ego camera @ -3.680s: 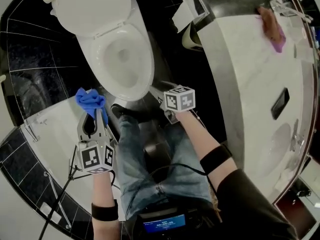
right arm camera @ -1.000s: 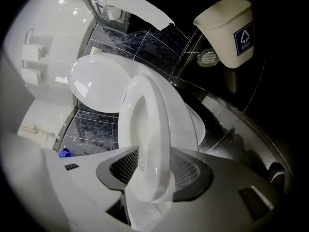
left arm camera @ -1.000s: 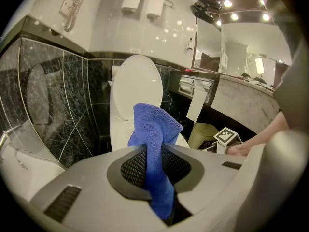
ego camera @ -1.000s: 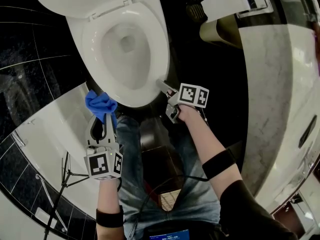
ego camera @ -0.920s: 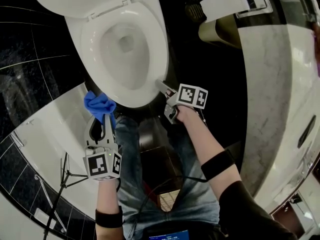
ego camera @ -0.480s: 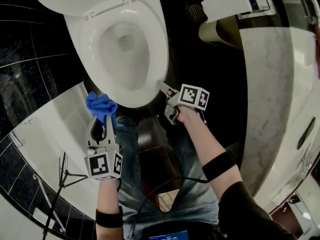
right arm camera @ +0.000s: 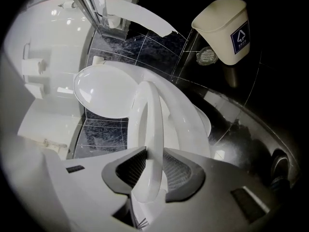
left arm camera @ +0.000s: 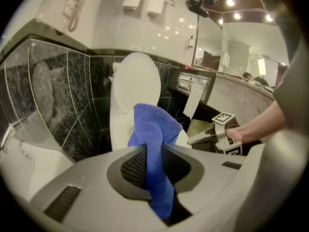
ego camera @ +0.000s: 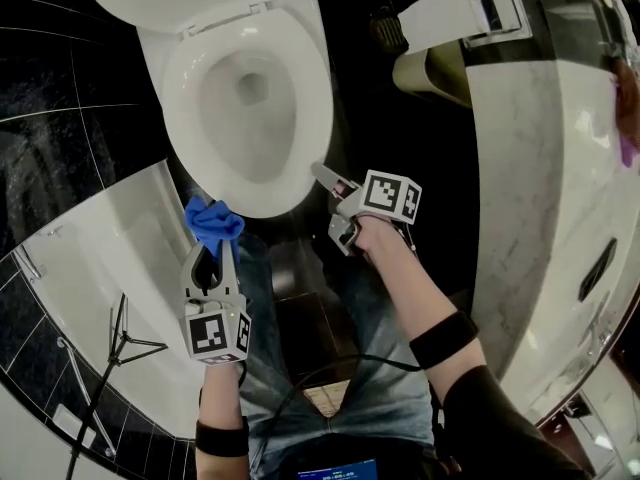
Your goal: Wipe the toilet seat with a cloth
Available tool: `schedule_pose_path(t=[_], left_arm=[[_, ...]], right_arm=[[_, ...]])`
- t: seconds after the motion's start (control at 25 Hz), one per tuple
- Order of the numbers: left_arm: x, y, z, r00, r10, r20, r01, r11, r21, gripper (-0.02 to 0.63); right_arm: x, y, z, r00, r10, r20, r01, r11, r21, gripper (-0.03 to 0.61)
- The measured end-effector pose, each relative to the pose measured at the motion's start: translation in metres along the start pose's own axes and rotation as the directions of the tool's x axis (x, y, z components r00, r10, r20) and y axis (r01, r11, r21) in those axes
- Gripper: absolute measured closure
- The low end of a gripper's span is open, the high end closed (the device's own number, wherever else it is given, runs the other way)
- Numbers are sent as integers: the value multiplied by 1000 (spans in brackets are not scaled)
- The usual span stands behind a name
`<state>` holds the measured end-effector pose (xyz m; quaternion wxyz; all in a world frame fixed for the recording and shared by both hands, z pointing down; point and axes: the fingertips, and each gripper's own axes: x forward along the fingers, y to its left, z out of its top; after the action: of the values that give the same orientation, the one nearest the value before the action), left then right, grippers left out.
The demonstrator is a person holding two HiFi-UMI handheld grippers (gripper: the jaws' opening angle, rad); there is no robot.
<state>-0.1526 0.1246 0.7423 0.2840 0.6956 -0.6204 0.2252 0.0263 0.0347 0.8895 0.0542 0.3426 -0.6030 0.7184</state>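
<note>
Right gripper [ego camera: 322, 174] jaws just closing on toilet seat [ego camera: 314, 98] front rim; left gripper [ego camera: 212, 248] pinching blue cloth [ego camera: 213, 220], hovering lower left of seat.

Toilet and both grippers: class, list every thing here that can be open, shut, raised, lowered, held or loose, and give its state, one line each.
Toilet lid: raised.
Toilet seat: front rim clamped; looks lifted slightly off the bowl.
Cloth: bunched, pinched between jaws.
Left gripper: shut on the cloth.
Right gripper: jaws have just been closing; shut on the seat's front rim.
</note>
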Motion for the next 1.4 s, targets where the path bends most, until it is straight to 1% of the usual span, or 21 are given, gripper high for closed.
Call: schedule_pose_path(t=[0.12, 0.2, 0.28, 0.4, 0.52, 0.6, 0.72, 0.88, 1.0, 1.12, 1.32, 1.4], left_arm=[[-23, -2, -31, 999, 23, -43, -23, 1000, -11, 537], [-35, -7, -56, 995, 33, -93, -36, 999, -28, 537], [-39, -14, -78, 987, 28, -157, -35, 999, -40, 537], [-26, -28, -105, 970, -1, -244, -14, 998, -59, 537], [4, -37, -109, 959, -23, -283, 7, 998, -58, 537], [24, -43, -97, 957, -43, -287, 33, 999, -42, 537], [42, -47, -62, 964, -67, -258, 60, 998, -36, 537], [50, -44, -17, 973, -77, -218, 67, 996, -52, 537], [50, -37, 9, 980, -58, -189, 51, 998, -40, 540], [47, -34, 35, 985, -47, -167, 39, 998, -52, 540], [40, -30, 80, 989, -54, -141, 49, 998, -37, 541], [38, -24, 102, 992, -50, -115, 48, 999, -23, 541]], right_arm=[[-8, 22, 1, 1000, 27, 2, -27, 999, 38, 451], [-12, 37, 3, 999, 48, 6, -48, 997, 63, 451], [-17, 51, 6, 999, 49, 2, -49, 997, 61, 449], [-24, 65, 9, 999, 45, -6, -45, 997, 60, 448], [-27, 79, 12, 998, 59, -5, -59, 997, 59, 445], [-29, 86, 15, 997, 73, -1, -73, 996, 54, 443], [-31, 94, 17, 997, 77, 2, -77, 996, 49, 443], [-34, 107, 22, 996, 91, 16, -92, 995, 46, 442], [-37, 124, 27, 993, 114, 26, -115, 992, 42, 440], [-42, 142, 35, 991, 130, 32, -130, 991, 6, 433], [-52, 179, 51, 984, 170, 61, -166, 984, -63, 427], [-60, 195, 59, 983, 167, 74, -158, 981, -108, 428]])
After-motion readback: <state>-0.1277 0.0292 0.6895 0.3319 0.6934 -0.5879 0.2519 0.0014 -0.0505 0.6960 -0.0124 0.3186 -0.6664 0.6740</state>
